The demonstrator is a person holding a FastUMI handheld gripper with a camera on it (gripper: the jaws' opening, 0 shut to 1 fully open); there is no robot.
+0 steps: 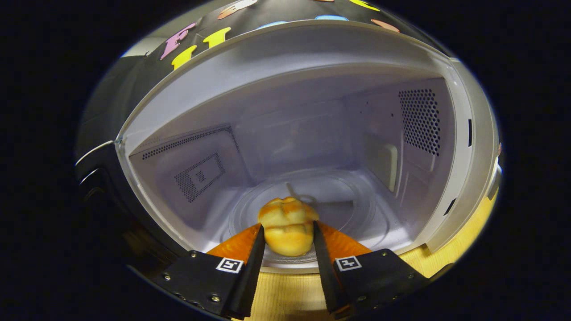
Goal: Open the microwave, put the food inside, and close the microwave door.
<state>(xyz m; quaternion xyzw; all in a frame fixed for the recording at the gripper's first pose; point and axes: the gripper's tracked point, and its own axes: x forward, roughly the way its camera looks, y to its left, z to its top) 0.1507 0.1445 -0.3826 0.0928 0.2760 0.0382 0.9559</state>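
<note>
Wooden table [450, 261] along the bottom of the frame, lower right under the microwave [464, 147]. Booth wall, black cloth, across the top.

Microwave cavity taking up the centre. Door [96, 174] swung wide at left of frame, seen edge-on, so the opening is clear for entry. Glass turntable [352, 205] on the cavity floor, centre-low. Perforated vents on the left wall and upper right wall.

Gripper [288, 236] at lower centre, fingers clamped on the bun [287, 225], one on each flank. Bun carried at the fingertips, upright, bulging above and below the grip. Grip at the widest part, judged so it will not slip or roll out during the reach.

Bun hanging over the near edge of the turntable, just past the cavity sill. Contact with the glass not discernible; looks slightly above it.

Step in hand, judged: food insertion. Opening done, release and door closing not yet done.

Next move, judged: further in toward turntable centre, lower, then fingers apart. Straight withdrawal needed to avoid dragging the bun out.

Risk: soft bun dented by the clamp; placement too near the sill, fouling the door.
</note>
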